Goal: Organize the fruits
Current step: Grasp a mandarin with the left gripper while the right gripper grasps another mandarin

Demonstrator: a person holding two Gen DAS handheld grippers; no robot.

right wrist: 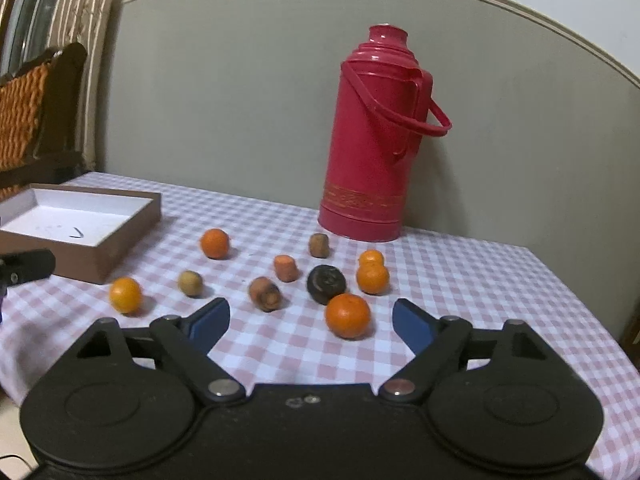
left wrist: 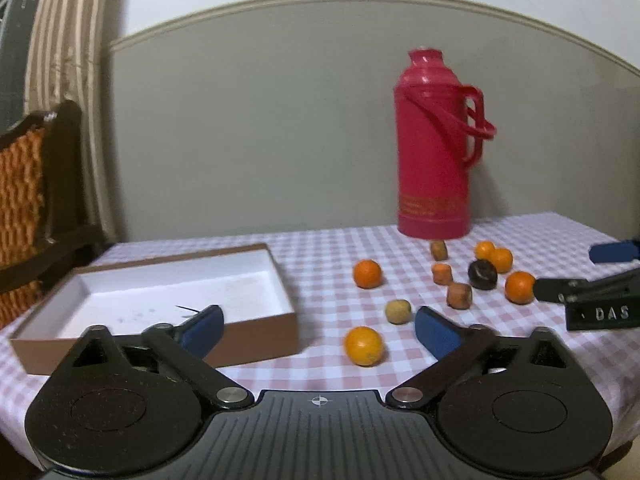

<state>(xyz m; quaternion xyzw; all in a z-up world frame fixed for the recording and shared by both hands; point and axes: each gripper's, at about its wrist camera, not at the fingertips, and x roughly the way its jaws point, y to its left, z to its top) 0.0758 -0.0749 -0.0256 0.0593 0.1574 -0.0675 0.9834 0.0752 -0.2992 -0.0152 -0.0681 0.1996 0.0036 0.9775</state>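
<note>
Fruits lie scattered on a table covered with a pink-and-white checked cloth [right wrist: 460, 280], between a shallow brown cardboard box [left wrist: 256, 344] with a white interior and a tall red thermos flask [right wrist: 372, 140] standing upright near the wall.

Left wrist view:
- The left gripper [left wrist: 318, 330] is held above the near table edge with its jaws wide apart. Nothing is between the blue pads [left wrist: 204, 330]; no contact with any item.
- A yellow-orange citrus fruit [left wrist: 364, 346] lies ahead of the gripper, just inside the right-hand pad.
- A small tan round fruit [left wrist: 398, 311] lies just beyond it.
- An orange [left wrist: 367, 274] lies alone further back, between the box and the main cluster.
- The box sits to the left, with only a thin dark sliver [left wrist: 186, 309] on its floor.

Right wrist view:
- The right gripper [right wrist: 312, 326] is likewise spread wide and grips nothing.
- A large orange [right wrist: 347, 316] lies just ahead, between the lines of the two pads but touching neither.
- Behind it lies a dark, almost black fruit [right wrist: 326, 283], and beside that two small oranges [right wrist: 372, 276] touching each other.
- Three stubby orange-brown pieces [right wrist: 286, 268], of a kind that cannot be told, lie apart from one another in the middle of the cluster.

Background: a wooden chair with an orange woven back [left wrist: 24, 200] stands at the left, beside a striped curtain [left wrist: 68, 40].
</note>
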